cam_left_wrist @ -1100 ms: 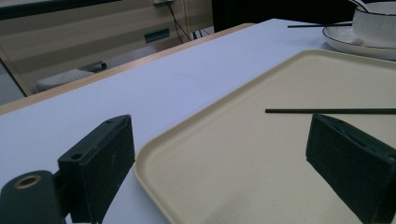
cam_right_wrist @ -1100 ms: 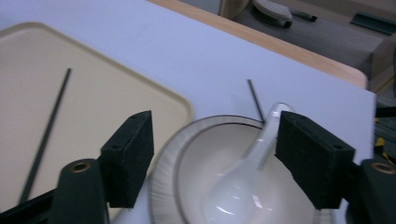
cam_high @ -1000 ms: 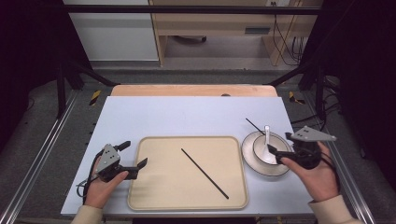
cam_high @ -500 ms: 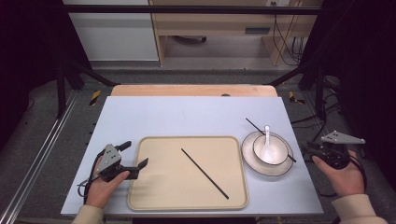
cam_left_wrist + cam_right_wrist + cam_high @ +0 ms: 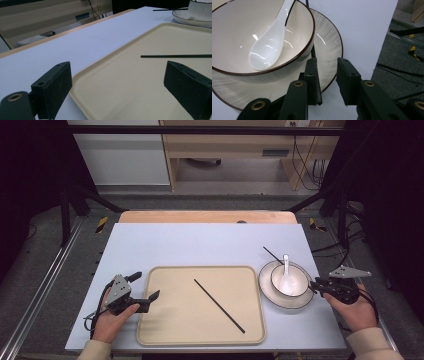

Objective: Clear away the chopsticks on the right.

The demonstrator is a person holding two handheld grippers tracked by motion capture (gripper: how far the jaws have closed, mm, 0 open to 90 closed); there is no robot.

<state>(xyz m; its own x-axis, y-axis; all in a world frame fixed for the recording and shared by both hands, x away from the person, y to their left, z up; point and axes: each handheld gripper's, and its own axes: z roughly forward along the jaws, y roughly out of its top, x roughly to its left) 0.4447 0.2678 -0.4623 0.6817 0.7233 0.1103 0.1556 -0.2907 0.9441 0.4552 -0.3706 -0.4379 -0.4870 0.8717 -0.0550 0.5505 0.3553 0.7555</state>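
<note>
chopstick (image 5: 313, 51) lies under the bowl (image 5: 289, 281) on the plate (image 5: 266, 288), right side of the surface (image 5: 200, 245), spoon (image 5: 286, 276) in the bowl. right claw (image 5: 326, 75) has just been closing to a narrow gap at the plate rim, one pad beside the chopstick tip, nothing gripped. left claw (image 5: 145, 290) wide at the tray (image 5: 175, 330) edge, second chopstick (image 5: 219, 305) on it.

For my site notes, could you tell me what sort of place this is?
Probably a lab recording station: a white table inside a black frame, trailing cables behind, and handheld grippers beside a staged tray.
</note>
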